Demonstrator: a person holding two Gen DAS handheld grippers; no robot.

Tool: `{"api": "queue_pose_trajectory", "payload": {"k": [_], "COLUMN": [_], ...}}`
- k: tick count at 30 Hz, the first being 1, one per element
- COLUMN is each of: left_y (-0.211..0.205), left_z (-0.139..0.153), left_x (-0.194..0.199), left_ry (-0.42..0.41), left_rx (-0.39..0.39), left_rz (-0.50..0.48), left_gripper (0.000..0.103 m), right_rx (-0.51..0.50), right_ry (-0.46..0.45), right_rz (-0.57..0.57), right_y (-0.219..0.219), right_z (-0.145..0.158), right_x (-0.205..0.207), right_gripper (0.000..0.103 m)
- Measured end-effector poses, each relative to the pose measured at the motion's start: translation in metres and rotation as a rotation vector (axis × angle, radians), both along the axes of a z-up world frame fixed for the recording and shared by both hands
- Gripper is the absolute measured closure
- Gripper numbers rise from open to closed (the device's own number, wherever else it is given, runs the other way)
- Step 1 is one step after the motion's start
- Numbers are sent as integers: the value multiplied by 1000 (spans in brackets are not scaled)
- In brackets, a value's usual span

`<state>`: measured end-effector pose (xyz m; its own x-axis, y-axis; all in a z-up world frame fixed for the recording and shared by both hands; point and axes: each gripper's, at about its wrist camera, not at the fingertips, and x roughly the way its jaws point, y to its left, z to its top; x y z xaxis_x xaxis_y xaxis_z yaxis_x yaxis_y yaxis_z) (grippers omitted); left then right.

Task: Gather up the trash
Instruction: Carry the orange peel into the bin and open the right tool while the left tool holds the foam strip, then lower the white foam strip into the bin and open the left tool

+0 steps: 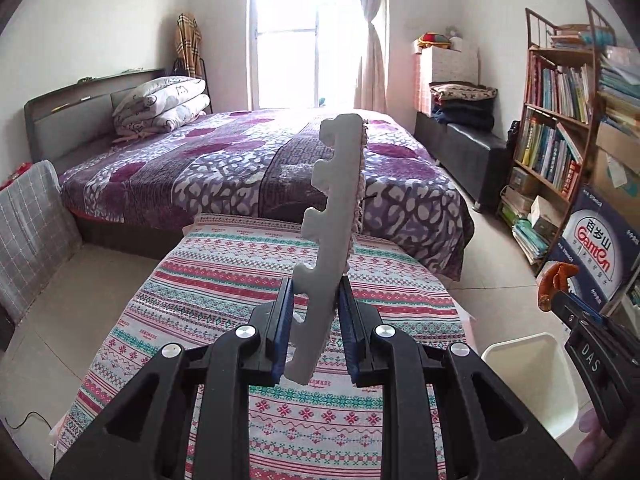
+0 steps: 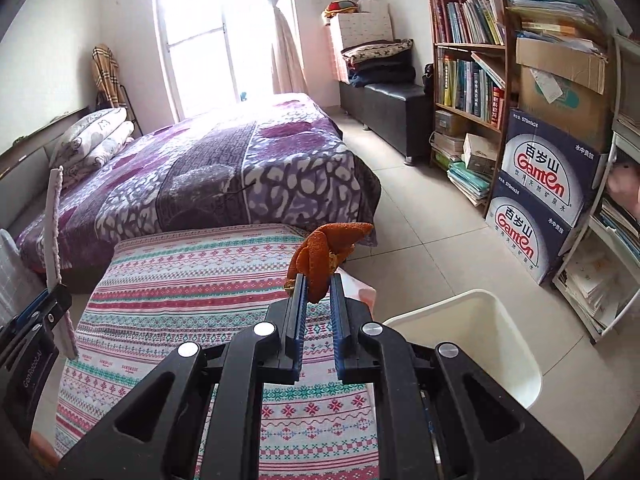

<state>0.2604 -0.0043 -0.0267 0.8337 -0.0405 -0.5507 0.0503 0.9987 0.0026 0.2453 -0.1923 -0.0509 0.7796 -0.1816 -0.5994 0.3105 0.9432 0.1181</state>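
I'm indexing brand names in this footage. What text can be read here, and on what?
"Ganten", "百岁山": two stacked blue boxes.
"DAS": right gripper body.
"GenRobot.AI": left gripper body, doubtfully.
"HANDMADE": striped cloth, doubtfully.
Book spines: too small.

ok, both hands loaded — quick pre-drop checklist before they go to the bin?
1. Left gripper shut on foam strip: ok.
2. Right gripper shut on orange peel: ok.
3. White bin open, upright: ok.
4. Right gripper over the bin: not ok, it is above the patterned cloth.
5. Long strip fits the bin: cannot tell.
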Motion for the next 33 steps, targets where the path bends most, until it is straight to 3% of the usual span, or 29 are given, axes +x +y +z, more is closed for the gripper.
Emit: {"api": "queue_pose_trajectory", "payload": {"k": [7, 21, 22, 24, 25, 33], "left_y": [-31, -91, -96, -106, -111, -164], "left_z": [-7, -28, -29, -31, -32, -42], "left_x": [-5, -10, -11, -12, -12, -15], "left_ry": [8, 39, 40, 46, 52, 120], "left_rx": [18, 45, 46, 41, 34, -16], "left_rz": [-61, -169, -178, -196, -206, -323], "left_gripper": [80, 80, 80, 80, 80, 80], "right_rx": [21, 126, 127, 129, 128, 155], "right_ry": [9, 110, 113, 116, 116, 88], "right_rz": [-92, -293, -304, -319, -331, -424], "right_y": [-38, -130, -136, -144, -148, -187], "right_z": [1, -14, -14, -15, -15, -16], "right_x": [-8, -25, -27, -30, -33, -56], "right_gripper": [92, 88, 85, 58, 53, 40]}}
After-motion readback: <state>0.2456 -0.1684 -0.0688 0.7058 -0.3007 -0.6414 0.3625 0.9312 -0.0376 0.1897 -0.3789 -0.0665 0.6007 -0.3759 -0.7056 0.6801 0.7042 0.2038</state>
